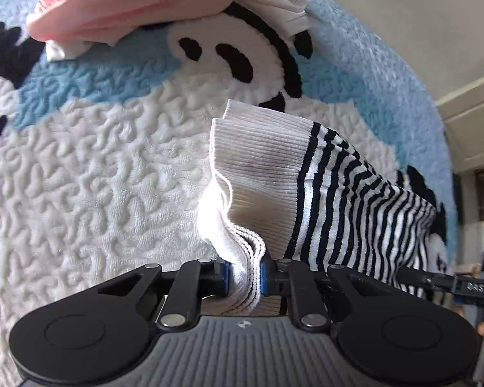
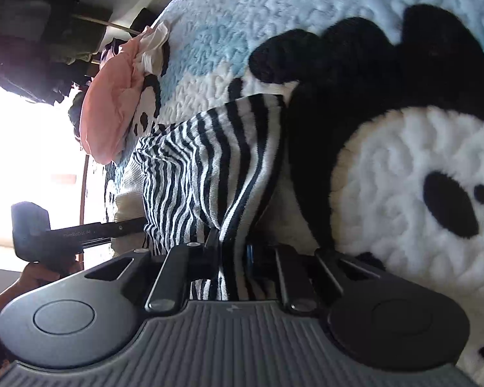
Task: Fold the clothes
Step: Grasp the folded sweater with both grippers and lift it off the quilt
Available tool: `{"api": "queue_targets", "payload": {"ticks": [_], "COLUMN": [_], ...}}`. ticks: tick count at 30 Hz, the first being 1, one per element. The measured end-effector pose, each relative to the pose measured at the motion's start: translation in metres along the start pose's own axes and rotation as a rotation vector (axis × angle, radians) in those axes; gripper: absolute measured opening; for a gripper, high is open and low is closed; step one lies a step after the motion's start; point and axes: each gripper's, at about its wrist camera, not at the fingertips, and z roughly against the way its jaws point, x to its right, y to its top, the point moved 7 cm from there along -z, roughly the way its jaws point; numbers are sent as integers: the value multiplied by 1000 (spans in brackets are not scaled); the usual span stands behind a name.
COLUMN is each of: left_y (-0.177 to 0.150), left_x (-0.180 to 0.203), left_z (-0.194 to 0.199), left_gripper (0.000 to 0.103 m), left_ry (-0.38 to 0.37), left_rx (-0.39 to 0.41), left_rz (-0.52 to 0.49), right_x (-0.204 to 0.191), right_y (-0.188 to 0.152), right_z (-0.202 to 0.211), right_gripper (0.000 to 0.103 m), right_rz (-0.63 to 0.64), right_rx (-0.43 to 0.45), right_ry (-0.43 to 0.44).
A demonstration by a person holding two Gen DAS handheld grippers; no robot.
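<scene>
Left wrist view: left claw (image 1: 245,274) pinched on the bunched white ribbed hem of the striped garment (image 1: 355,200); several layers squeezed between the blue pads (image 1: 265,274), so a layer may slide out if pulled sideways, because the stack is thick and uneven; garment hanging lifted just above the panda rug (image 1: 80,177), stretched toward the right where the right claw (image 1: 442,282) appears at the edge; pink cloth (image 1: 119,3) with a white piece lying farther on the rug, well apart; left claw held low and about level, pointing along the rug

Right wrist view: right claw (image 2: 230,258) closed narrow on a striped fold of the same garment (image 2: 209,161); grip only on a thin edge, so likely risk of slipping or of a crooked fold if the two claws do not move together; fabric sagging between the claws, may drag on the rug (image 2: 403,177); camera rolled on its side, so right claw turned sideways; left claw (image 2: 126,225) reaching in from the left, a hand (image 2: 42,274) behind it; pink cloth (image 2: 109,113) far behind
</scene>
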Motion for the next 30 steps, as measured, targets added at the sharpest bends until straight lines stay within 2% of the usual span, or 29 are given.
{"api": "queue_targets", "payload": {"ticks": [4, 7, 12, 17, 23, 30], "left_y": [-4, -7, -6, -23, -72, -155], "left_x": [17, 27, 33, 50, 65, 71], "left_z": [3, 8, 37, 79, 140, 189], "left_gripper": [15, 14, 14, 14, 14, 14], "left_ry": [120, 196, 223, 255, 293, 366], "left_rx": [46, 69, 120, 165, 194, 192], "left_rz": [-7, -3, 12, -15, -12, 55], "right_x": [-4, -14, -41, -75, -113, -129], "right_y": [0, -3, -8, -27, -72, -137], "right_z": [2, 7, 23, 48, 86, 115], "right_gripper": [13, 12, 11, 11, 11, 11], "right_rz": [5, 61, 128, 195, 241, 274], "right_rx": [6, 23, 42, 58, 55, -59], "right_ry": [-18, -47, -34, -8, 23, 65]}}
